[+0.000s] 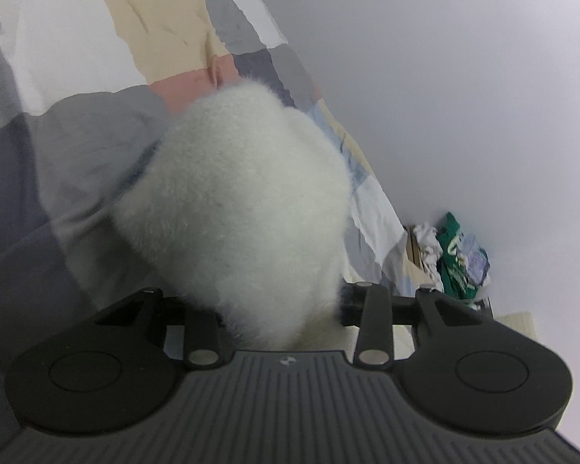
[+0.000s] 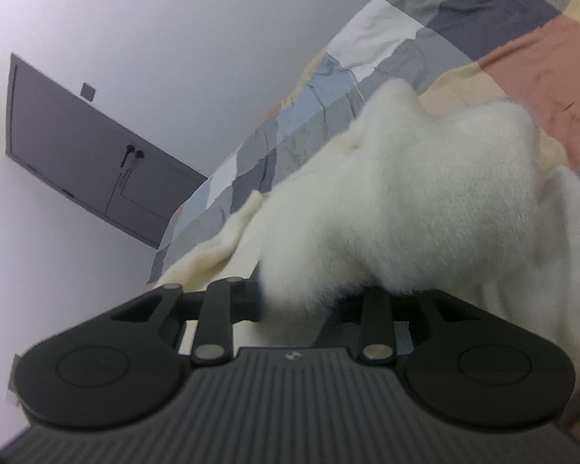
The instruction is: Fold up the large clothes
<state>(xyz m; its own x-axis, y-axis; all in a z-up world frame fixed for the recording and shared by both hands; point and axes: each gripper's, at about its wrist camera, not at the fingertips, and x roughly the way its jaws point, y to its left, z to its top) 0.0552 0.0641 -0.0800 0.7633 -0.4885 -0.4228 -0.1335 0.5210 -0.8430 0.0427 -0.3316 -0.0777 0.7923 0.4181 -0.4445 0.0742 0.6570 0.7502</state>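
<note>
A white fluffy garment [image 1: 236,208] bulges out of my left gripper [image 1: 282,309], which is shut on it; the fingertips are buried in the fleece. The garment hangs in front of a patchwork bed cover [image 1: 77,77]. In the right wrist view the same white fluffy garment [image 2: 425,208] fills the middle and right, and my right gripper [image 2: 301,301] is shut on it, with its fingertips hidden in the pile. A cream inner lining [image 2: 220,243] shows at the garment's left edge. Both views are tilted.
The bed cover [image 2: 483,38] has grey, beige, pink and white patches. A pile of green and white clothes [image 1: 452,255] lies at the bed's far end by a plain wall. A grey door [image 2: 81,154] with a handle is set in the wall.
</note>
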